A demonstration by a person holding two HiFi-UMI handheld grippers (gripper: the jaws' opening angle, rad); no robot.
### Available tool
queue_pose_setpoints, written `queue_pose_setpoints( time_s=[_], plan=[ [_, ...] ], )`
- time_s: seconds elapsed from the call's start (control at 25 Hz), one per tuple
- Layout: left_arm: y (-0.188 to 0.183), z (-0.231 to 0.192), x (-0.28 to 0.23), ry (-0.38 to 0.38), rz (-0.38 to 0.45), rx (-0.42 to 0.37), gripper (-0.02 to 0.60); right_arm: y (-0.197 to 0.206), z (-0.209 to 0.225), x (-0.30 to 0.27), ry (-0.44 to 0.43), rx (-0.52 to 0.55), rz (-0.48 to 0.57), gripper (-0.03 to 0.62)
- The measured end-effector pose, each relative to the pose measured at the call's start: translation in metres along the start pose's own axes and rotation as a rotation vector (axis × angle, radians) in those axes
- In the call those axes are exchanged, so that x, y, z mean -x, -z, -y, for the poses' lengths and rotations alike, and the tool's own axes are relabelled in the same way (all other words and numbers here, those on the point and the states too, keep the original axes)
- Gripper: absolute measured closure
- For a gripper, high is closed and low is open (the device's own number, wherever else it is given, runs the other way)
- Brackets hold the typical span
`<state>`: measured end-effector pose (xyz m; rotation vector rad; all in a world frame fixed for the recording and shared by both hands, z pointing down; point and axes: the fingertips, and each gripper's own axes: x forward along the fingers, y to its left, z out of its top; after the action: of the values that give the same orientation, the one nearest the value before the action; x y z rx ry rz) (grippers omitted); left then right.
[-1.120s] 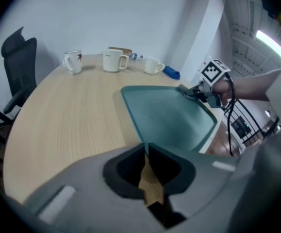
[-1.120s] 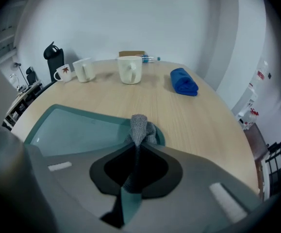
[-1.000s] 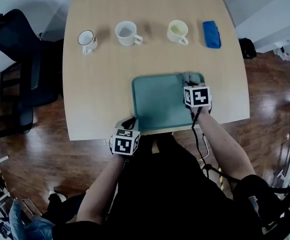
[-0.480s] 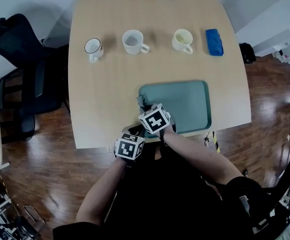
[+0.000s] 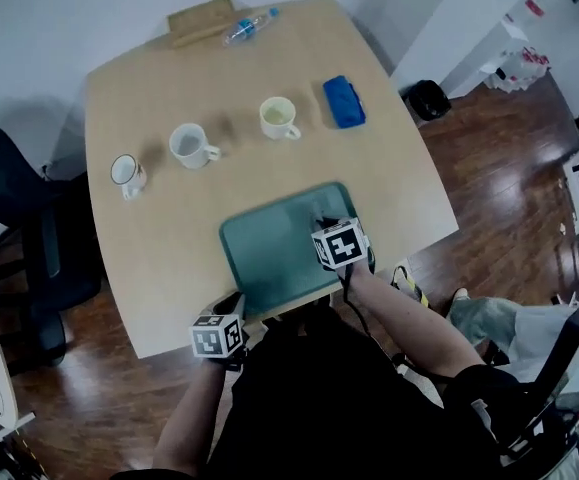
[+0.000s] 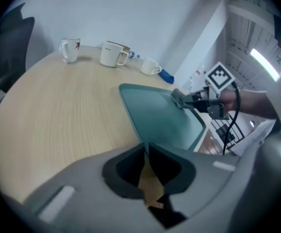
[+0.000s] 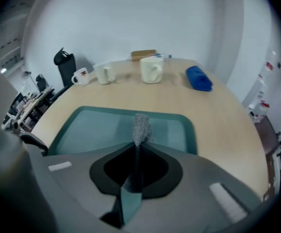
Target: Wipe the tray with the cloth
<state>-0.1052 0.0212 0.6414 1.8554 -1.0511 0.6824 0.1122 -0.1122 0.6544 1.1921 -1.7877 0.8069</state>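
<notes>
A person seated at a round-edged light wooden table [image 5: 159, 258] works a two-jaw tool in each hand over a teal plastic tray [image 5: 269, 253] with rounded corners, which lies on the table's near edge directly in front of them.

The right gripper [image 7: 137, 142] points steeply down over the right half of the tray. Its dark fingers [image 7: 152, 169] are pressed together on a grey mesh cloth [image 7: 141, 125]. The cloth runs as a thin strip between the pads, and a bunched tuft sticks out past the fingertips and reaches down to the tray's flat bottom, inside the raised rim, nearer the right-hand side than the middle.

The left gripper [image 6: 146, 148] sits at the table's near edge, at the tray's near left corner. Its fingers are closed to a narrow slit and the tray's rim runs straight into that slit, so they appear to pinch the corner. The cloth is well apart from this gripper, across the tray.

Along the far side of the table stand a white mug with a dark rim [image 5: 127, 172], a plain white mug [image 5: 191, 145] and a cream mug [image 5: 280, 117], with a blue folded object [image 5: 344, 101] just to their right. A clear plastic bottle [image 5: 249, 25] lies at the far edge. A black office chair [image 5: 19, 218] stands off to the left.
</notes>
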Motion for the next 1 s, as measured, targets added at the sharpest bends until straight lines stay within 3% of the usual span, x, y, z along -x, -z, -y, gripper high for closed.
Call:
queue_pose_setpoints(
  time_s=[0.08, 0.2, 0.48, 0.6, 1.0],
  plan=[
    [-0.001, -0.003, 0.003, -0.021, 0.004, 0.017, 0.548, 0.020, 0.043, 0.005, 0.073, -0.062, -0.019, 0.566],
    [0.005, -0.012, 0.003, -0.045, 0.018, 0.048, 0.548, 0.037, 0.070, 0.017, 0.102, -0.086, -0.018, 0.566],
    [-0.006, 0.021, 0.013, -0.051, 0.011, 0.045, 0.548, 0.031, 0.052, 0.033, 0.085, -0.042, 0.003, 0.566],
    [-0.011, 0.021, 0.005, -0.025, 0.014, 0.031, 0.548, 0.024, 0.023, 0.016, 0.052, -0.008, 0.004, 0.566],
    [0.002, 0.011, -0.004, 0.050, -0.002, -0.017, 0.543, -0.004, -0.159, -0.008, -0.198, 0.151, 0.000, 0.567]
  ],
)
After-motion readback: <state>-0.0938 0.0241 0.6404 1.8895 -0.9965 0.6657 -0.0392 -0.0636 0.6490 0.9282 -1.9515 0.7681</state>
